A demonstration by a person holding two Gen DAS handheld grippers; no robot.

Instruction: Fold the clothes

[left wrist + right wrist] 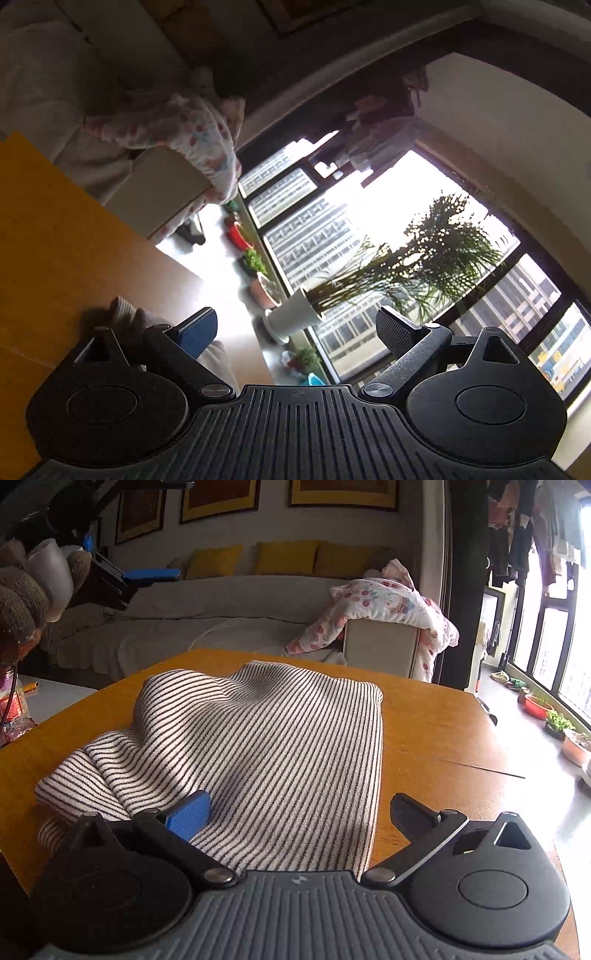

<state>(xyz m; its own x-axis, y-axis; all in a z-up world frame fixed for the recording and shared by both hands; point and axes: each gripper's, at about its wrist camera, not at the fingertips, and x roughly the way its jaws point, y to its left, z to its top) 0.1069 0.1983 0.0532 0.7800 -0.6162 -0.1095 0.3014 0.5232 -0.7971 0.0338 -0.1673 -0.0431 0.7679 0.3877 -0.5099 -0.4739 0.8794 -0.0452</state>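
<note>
while the striped garment (258,746) lies bunched on the wooden worktop (436,731), the right tool (299,812) hangs over its near edge with both fingers spread wide, the blue-padded finger (188,814) low over the cloth and the black one (410,814) past the cloth's right edge over bare wood; nothing is pinched between them. the cloth is folded over itself, its left part crumpled into a narrow roll near the worktop's left side. the left tool (297,332) is tilted sharply, also spread apart and empty, facing the windows (332,236) and a potted palm (369,288), with only a corner of the worktop (74,240) and a scrap of cloth beside its blue finger. behind the worktop stands a sofa (229,602) with a cherry-print quilt (388,602) draped over its arm.
</note>
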